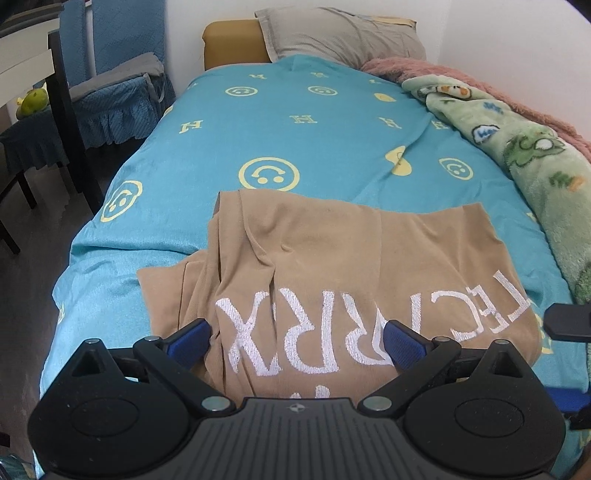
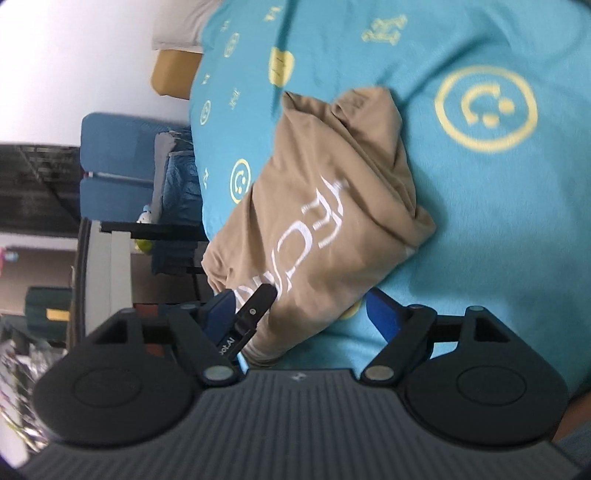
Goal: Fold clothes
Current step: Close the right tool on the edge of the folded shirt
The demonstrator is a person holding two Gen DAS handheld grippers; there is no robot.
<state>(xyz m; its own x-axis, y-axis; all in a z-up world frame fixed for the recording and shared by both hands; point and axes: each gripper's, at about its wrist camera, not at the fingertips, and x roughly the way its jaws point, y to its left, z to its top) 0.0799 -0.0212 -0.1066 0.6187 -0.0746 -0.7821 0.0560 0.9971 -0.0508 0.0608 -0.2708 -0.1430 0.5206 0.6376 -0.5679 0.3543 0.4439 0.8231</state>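
White walls (image 1: 184, 44), blue-covered chairs (image 1: 122, 55)

Beyond the shirt (image 1: 332, 251) you had open bedspread (image 1: 314, 147) up to the pillow (image 1: 340, 33). On your right, a green blanket (image 1: 535, 155) piled along the bed's edge narrowed the way. On your left, chairs (image 1: 114, 85) stood near the bed. Your right claw (image 2: 306, 314) had bare bedspread (image 2: 480, 240) beside the shirt (image 2: 317, 206).

Bed (image 1: 207, 155) with teal cover, yellow smiley and H print. Tan shirt (image 1: 332, 258) with white lettering lies rumpled on the near end, partly folded. Grey pillow (image 1: 340, 37) at the head; green cartoon blanket (image 1: 517, 147) and pink fuzzy blanket (image 1: 443, 70) bunched along the right edge.
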